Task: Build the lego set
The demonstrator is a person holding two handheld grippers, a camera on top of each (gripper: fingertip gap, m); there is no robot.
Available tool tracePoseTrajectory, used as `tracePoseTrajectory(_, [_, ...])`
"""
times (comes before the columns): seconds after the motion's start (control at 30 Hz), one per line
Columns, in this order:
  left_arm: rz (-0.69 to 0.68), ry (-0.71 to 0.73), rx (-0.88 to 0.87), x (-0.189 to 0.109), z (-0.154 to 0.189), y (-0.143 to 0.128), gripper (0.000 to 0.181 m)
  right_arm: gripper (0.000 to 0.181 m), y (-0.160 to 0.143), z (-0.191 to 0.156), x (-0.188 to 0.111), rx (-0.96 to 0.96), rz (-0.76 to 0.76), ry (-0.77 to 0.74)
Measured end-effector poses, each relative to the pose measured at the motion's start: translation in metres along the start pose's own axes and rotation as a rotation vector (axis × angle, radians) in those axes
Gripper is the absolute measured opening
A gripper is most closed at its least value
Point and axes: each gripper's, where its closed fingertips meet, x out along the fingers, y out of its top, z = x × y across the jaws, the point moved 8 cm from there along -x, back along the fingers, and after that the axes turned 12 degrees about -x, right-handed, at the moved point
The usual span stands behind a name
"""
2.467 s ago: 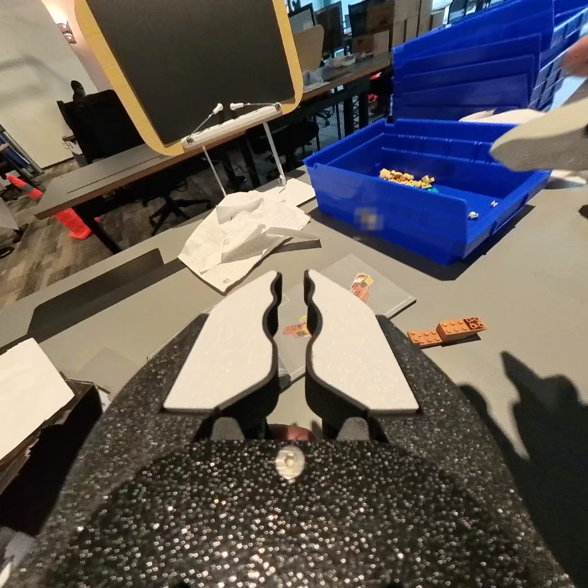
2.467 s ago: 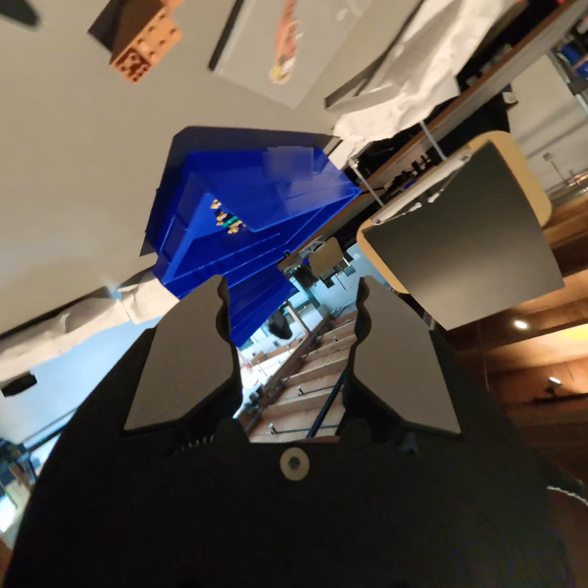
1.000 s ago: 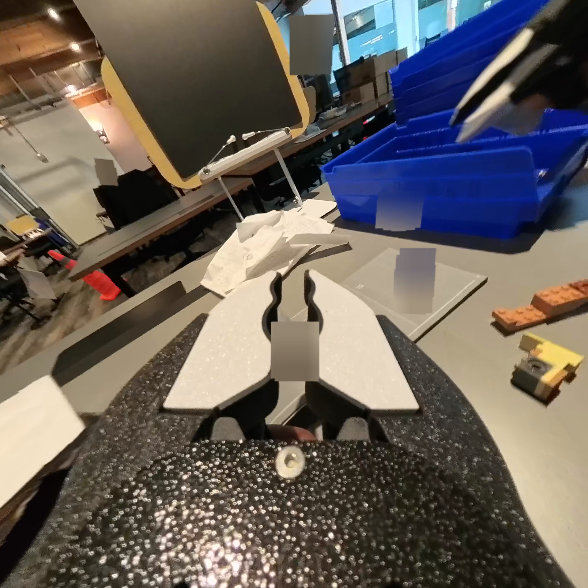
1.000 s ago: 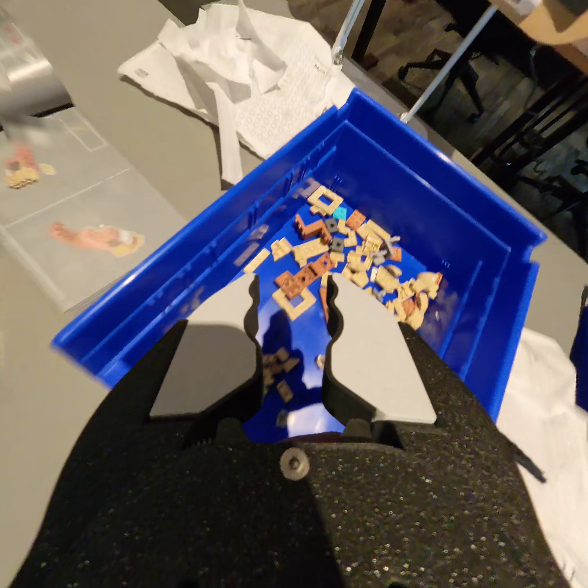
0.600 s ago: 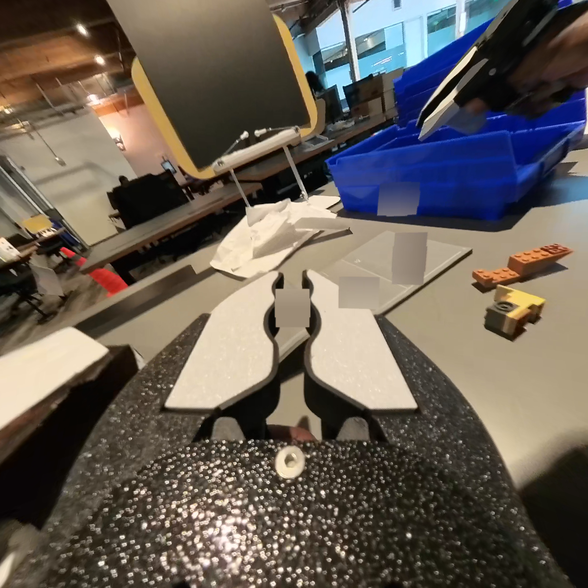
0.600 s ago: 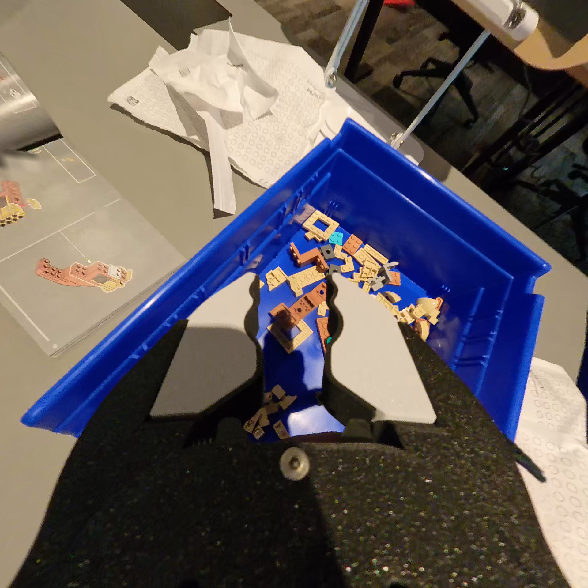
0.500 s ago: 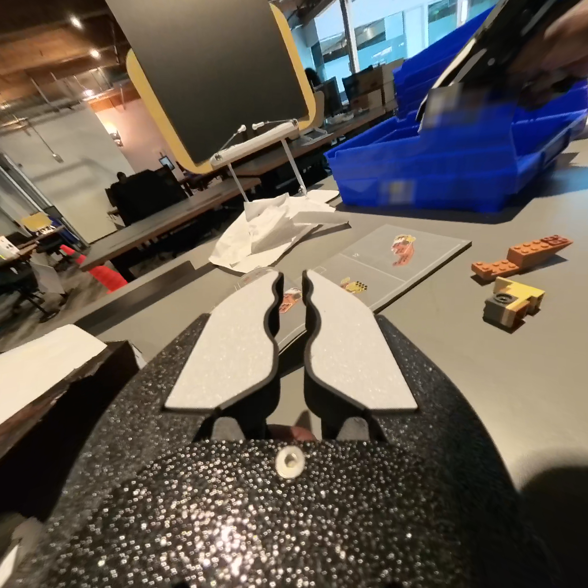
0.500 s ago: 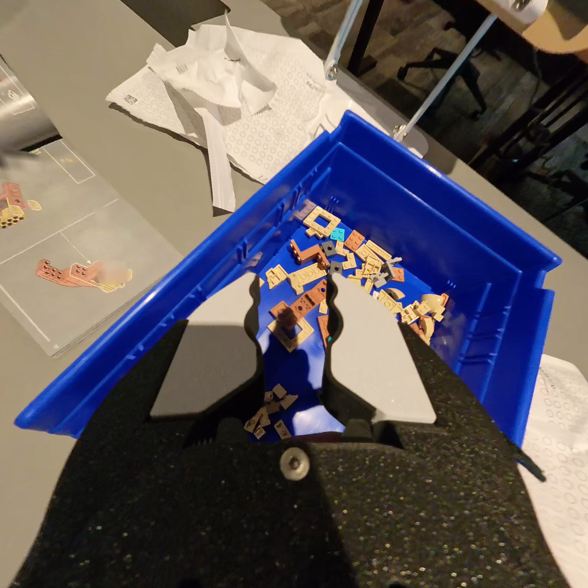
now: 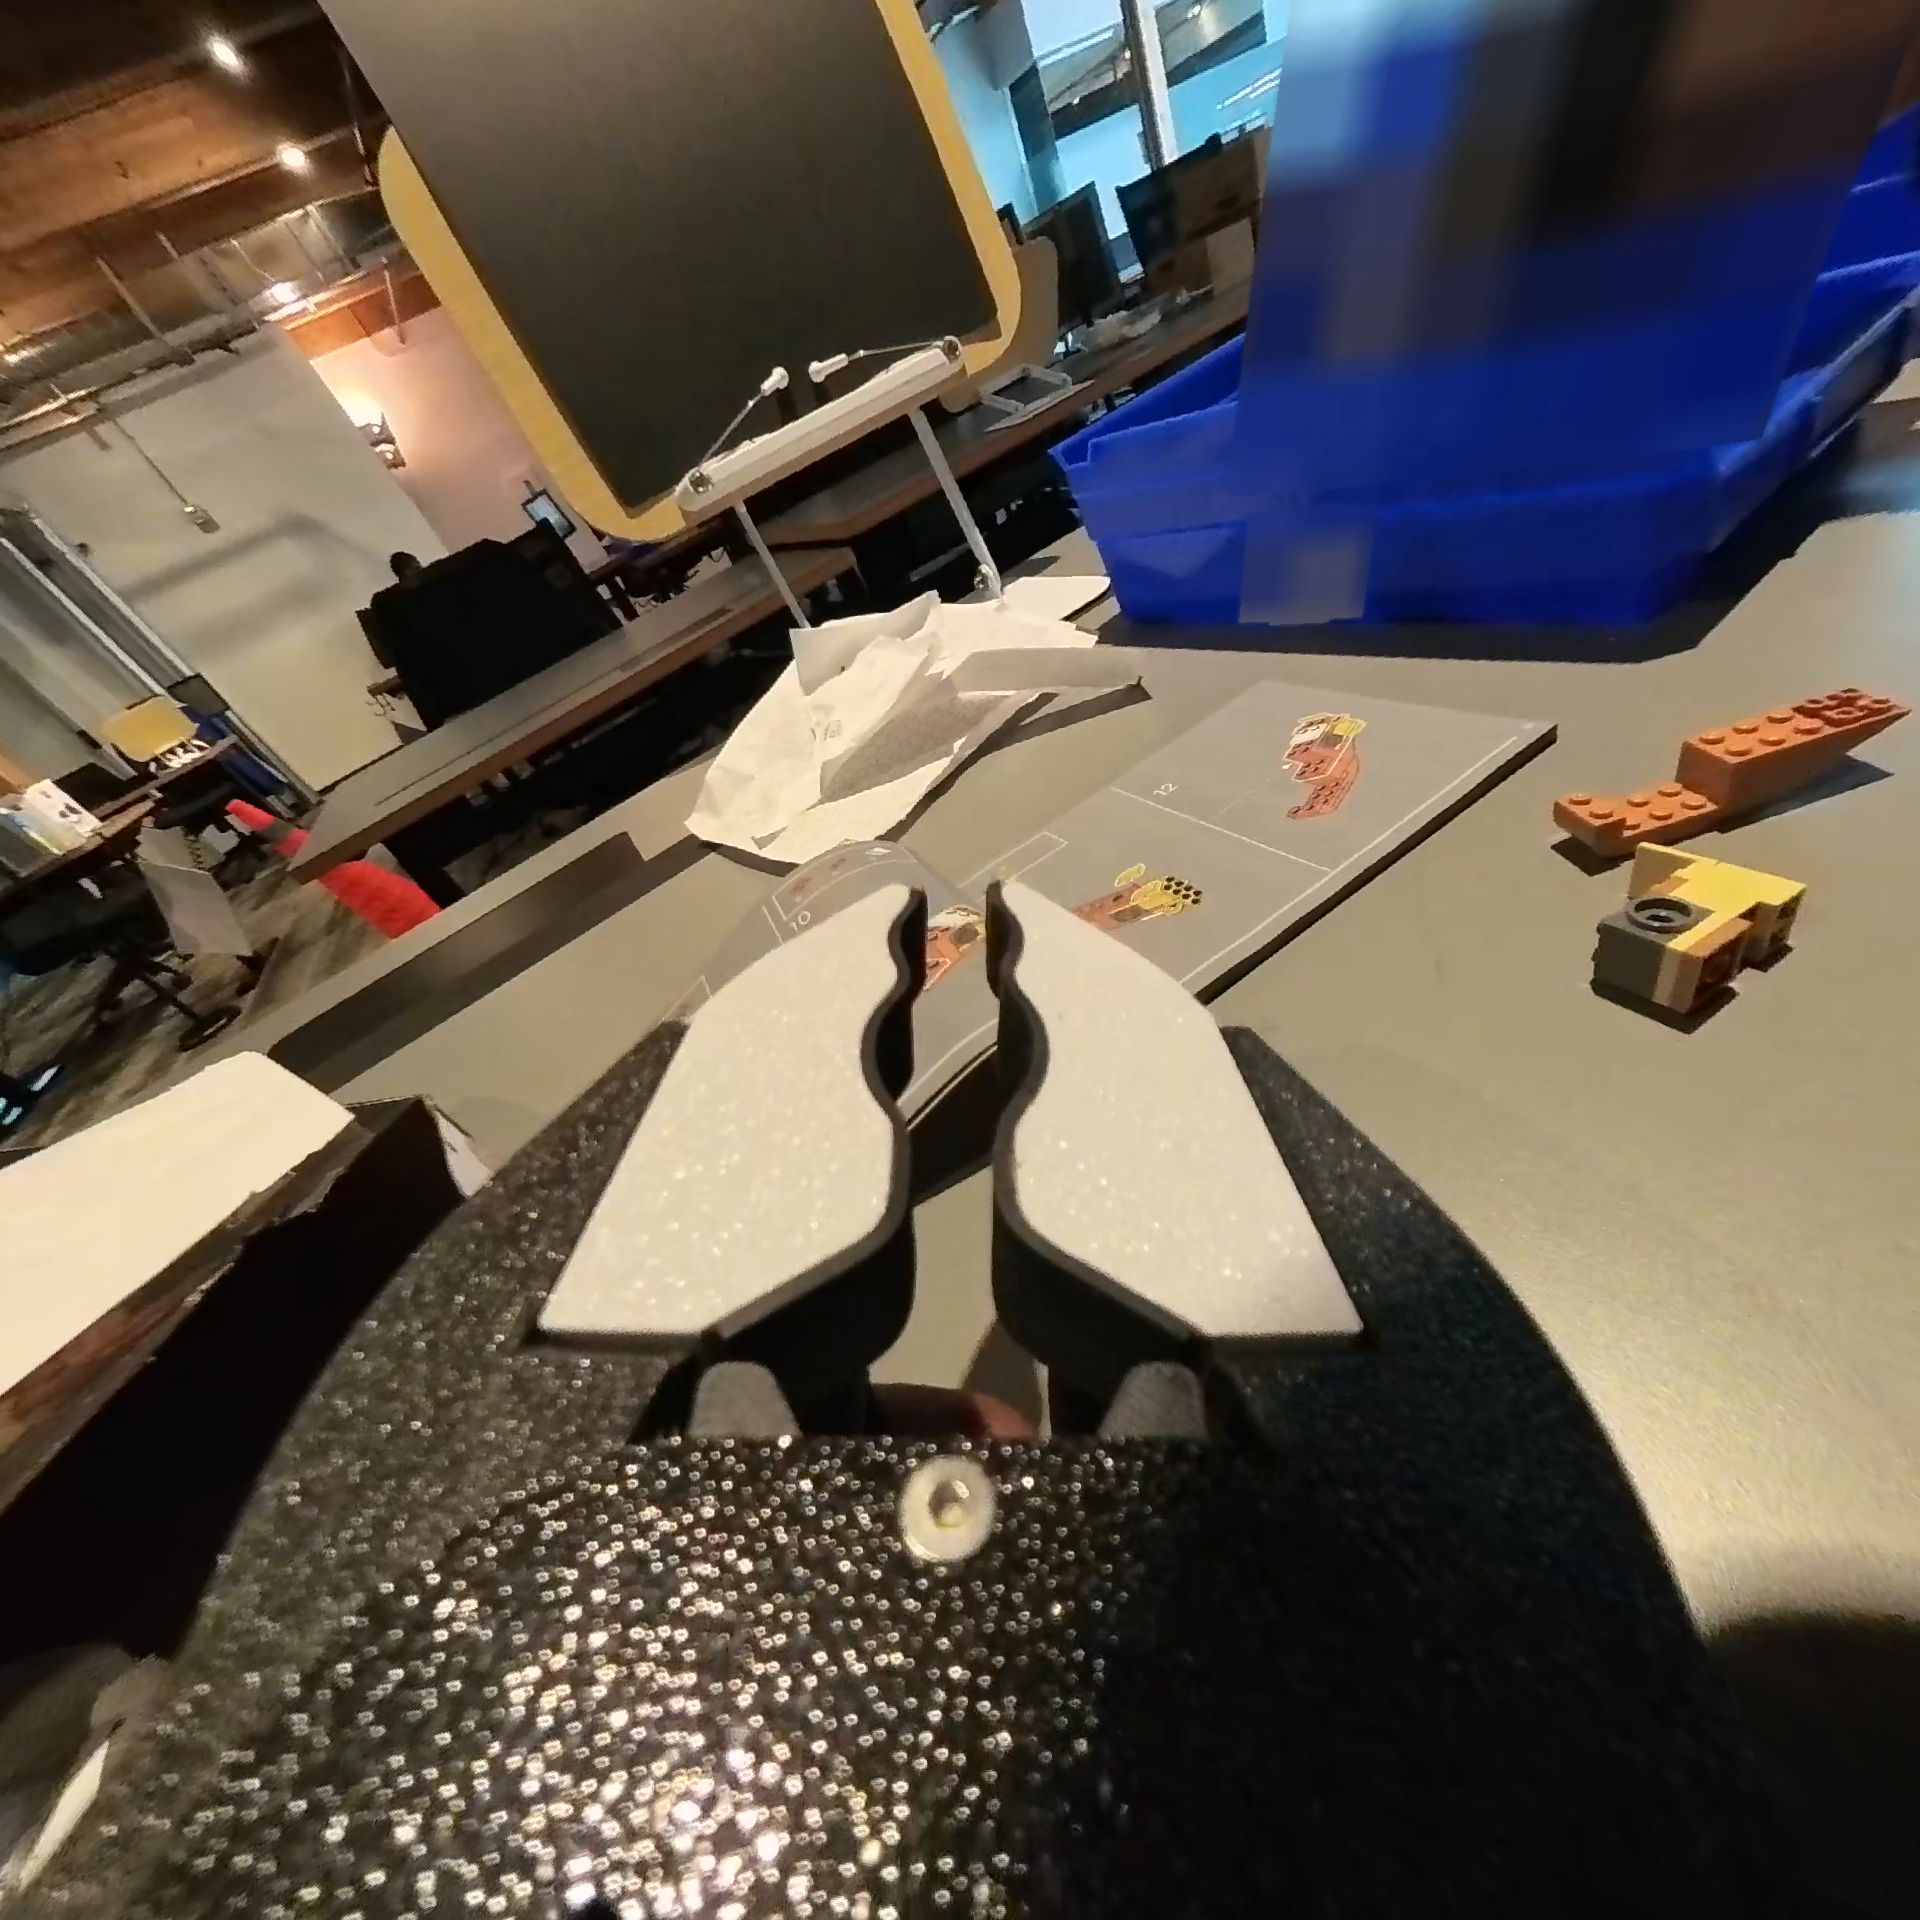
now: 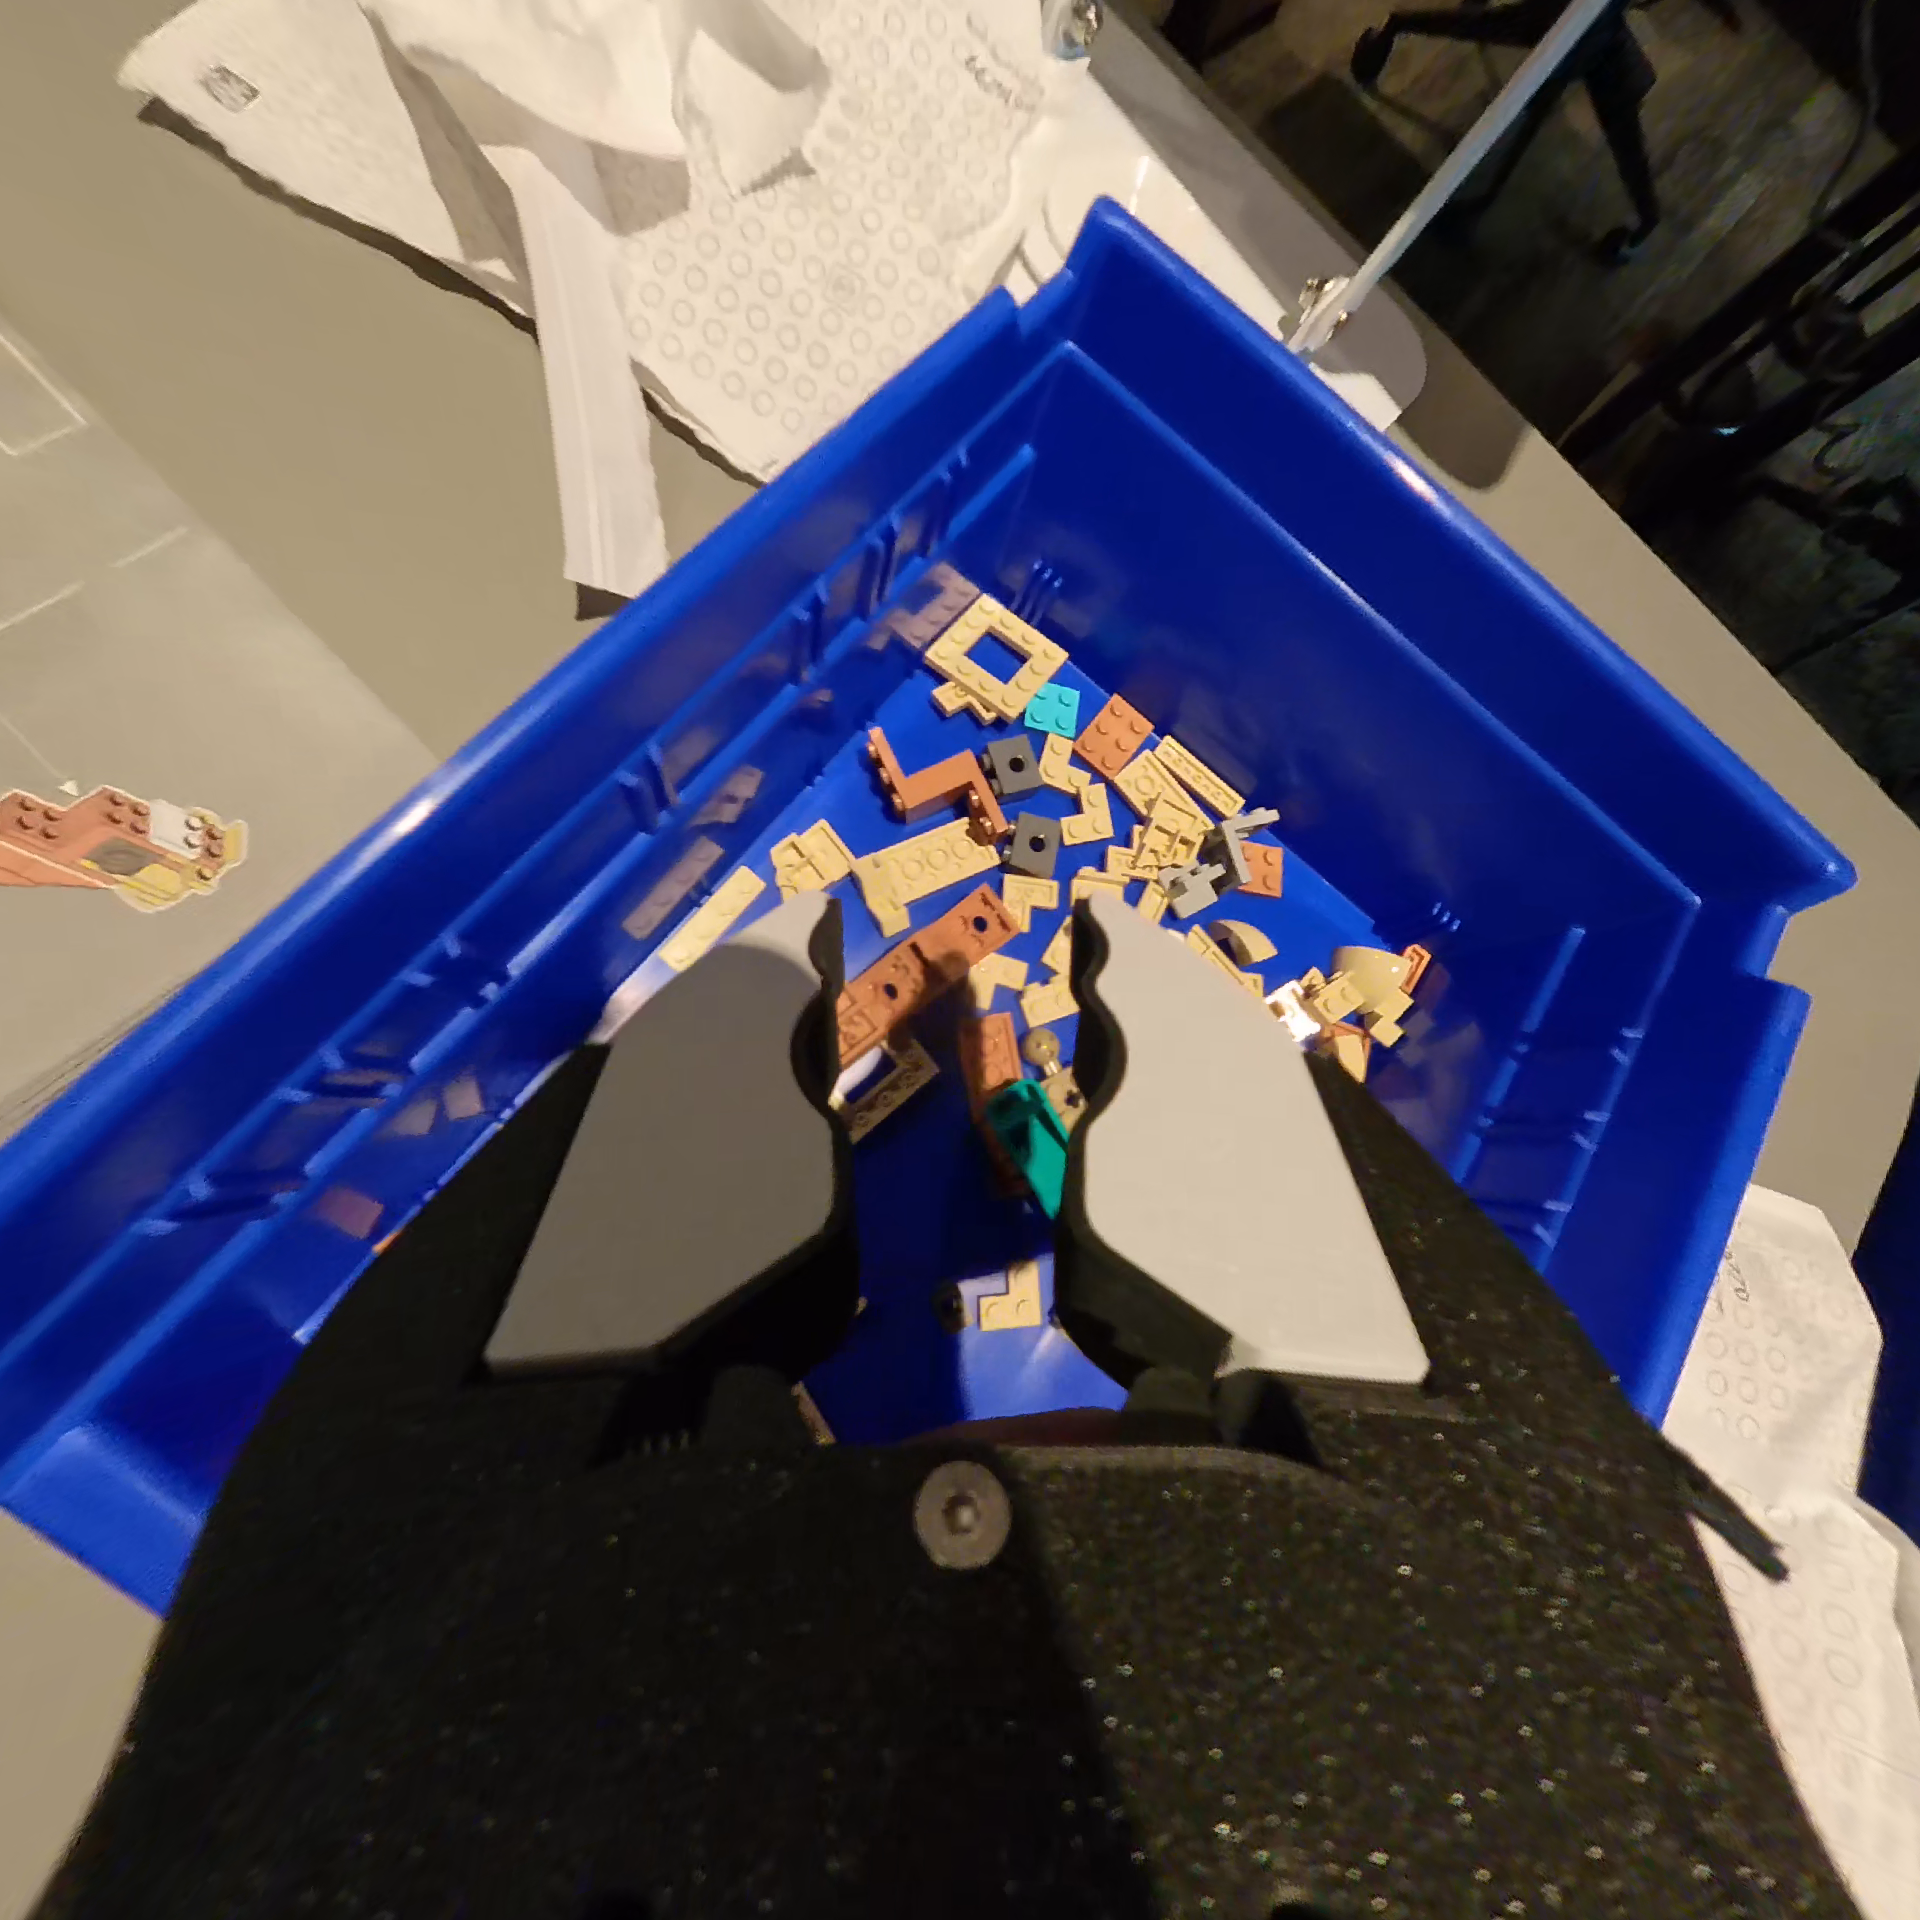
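My right gripper [image 10: 951,920] is open and empty, pointing down into a blue bin [image 10: 1558,727] above a pile of loose tan, brown, grey and teal lego pieces [image 10: 1039,831]. My left gripper [image 9: 956,899] hovers low over the grey table with its jaws nearly closed and nothing between them. An instruction booklet [image 9: 1299,821] lies open just beyond it. A brown lego assembly [image 9: 1745,774] and a small yellow, tan and grey assembly [image 9: 1694,930] sit on the table to the right. The blue bin [image 9: 1455,540] shows at the far right.
Crumpled white paper bags [image 9: 883,717] lie behind the booklet and also beside the bin [image 10: 675,208]. A black board on a stand [image 9: 675,229] stands at the table's far edge. A dark box with a white sheet [image 9: 156,1205] sits at the left. About 40 cm separates my left fingertips from my right. My left tips are roughly 20 cm from the brown lego assembly [image 9: 1745,774].
My right gripper has dropped lower into the bin, closer to the pieces. My left gripper has stayed almost still, tilting slightly.
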Motion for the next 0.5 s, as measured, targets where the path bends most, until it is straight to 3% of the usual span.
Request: tracePoseTrajectory(0.5, [-0.020,-0.001,0.019,0.0013,0.0019,-0.0023,0.010,0.042,-0.0014,-0.0004,-0.0010,0.021,0.015,0.004])
